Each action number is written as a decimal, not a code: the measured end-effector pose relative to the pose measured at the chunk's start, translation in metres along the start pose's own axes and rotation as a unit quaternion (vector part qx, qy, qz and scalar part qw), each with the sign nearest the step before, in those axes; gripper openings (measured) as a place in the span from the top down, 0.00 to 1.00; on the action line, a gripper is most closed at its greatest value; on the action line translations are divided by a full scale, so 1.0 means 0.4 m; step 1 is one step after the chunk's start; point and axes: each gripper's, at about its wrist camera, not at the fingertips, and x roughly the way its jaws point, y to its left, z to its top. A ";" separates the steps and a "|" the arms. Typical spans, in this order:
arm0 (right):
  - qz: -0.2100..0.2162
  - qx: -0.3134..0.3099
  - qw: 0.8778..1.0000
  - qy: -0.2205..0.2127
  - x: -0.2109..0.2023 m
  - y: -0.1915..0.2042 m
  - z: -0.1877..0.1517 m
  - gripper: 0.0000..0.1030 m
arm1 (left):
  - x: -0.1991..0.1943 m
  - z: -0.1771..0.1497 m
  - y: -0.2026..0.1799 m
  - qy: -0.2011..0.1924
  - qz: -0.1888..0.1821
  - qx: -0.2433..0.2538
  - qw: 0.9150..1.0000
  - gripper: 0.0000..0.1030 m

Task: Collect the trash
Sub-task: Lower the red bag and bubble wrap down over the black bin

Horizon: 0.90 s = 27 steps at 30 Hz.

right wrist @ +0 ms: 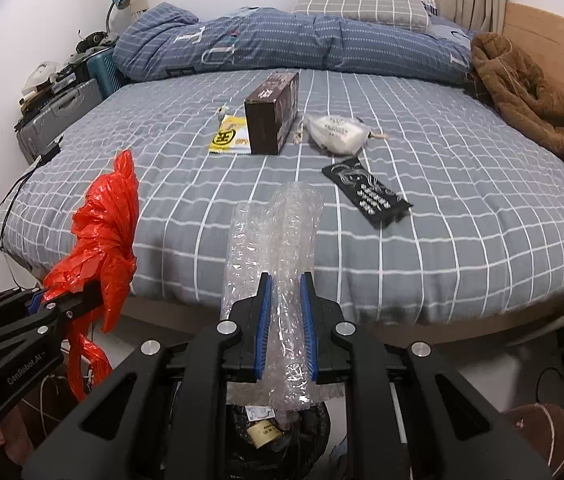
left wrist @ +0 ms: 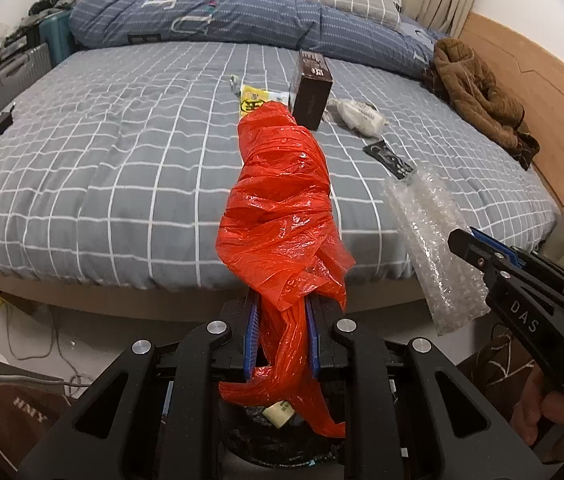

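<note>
Red bag point(left wrist: 282, 216) clamped in left jaws, bubble wrap point(right wrist: 278, 240) clamped in right jaws

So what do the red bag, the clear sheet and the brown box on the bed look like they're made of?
Red bag: thin glossy plastic film, by its sharp crinkles, shine and slight translucency. Clear sheet: bubble wrap, a see-through plastic covered in small raised bubbles. Brown box: probably printed cardboard, given its crisp flat faces and mostly matte surface, though the look alone can't confirm it.
</note>
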 end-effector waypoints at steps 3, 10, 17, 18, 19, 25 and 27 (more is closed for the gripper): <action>-0.001 0.002 1.000 0.005 -0.003 -0.002 -0.015 0.86 | -0.002 -0.015 -0.001 0.005 -0.001 -0.001 1.000 0.83; 0.001 0.005 1.000 0.019 -0.009 0.002 -0.052 0.86 | 0.005 -0.055 0.002 0.026 -0.006 -0.007 1.000 0.83; 0.005 0.009 0.999 0.039 -0.003 0.003 -0.089 0.86 | 0.017 -0.108 0.001 0.051 -0.006 -0.008 0.999 0.83; 0.006 0.011 0.999 0.043 0.000 0.001 -0.095 0.86 | 0.019 -0.118 0.003 0.057 -0.007 -0.010 0.998 0.83; 0.008 0.012 0.999 0.052 0.004 0.001 -0.107 0.86 | 0.021 -0.125 0.004 0.060 -0.008 -0.012 0.998 0.83; 0.009 0.010 0.997 0.080 0.022 0.005 -0.157 0.86 | 0.045 -0.174 0.008 0.093 -0.010 -0.017 0.995 0.83; 0.009 0.009 0.996 0.090 0.030 0.007 -0.171 0.86 | 0.055 -0.188 0.011 0.104 -0.011 -0.020 0.994 0.83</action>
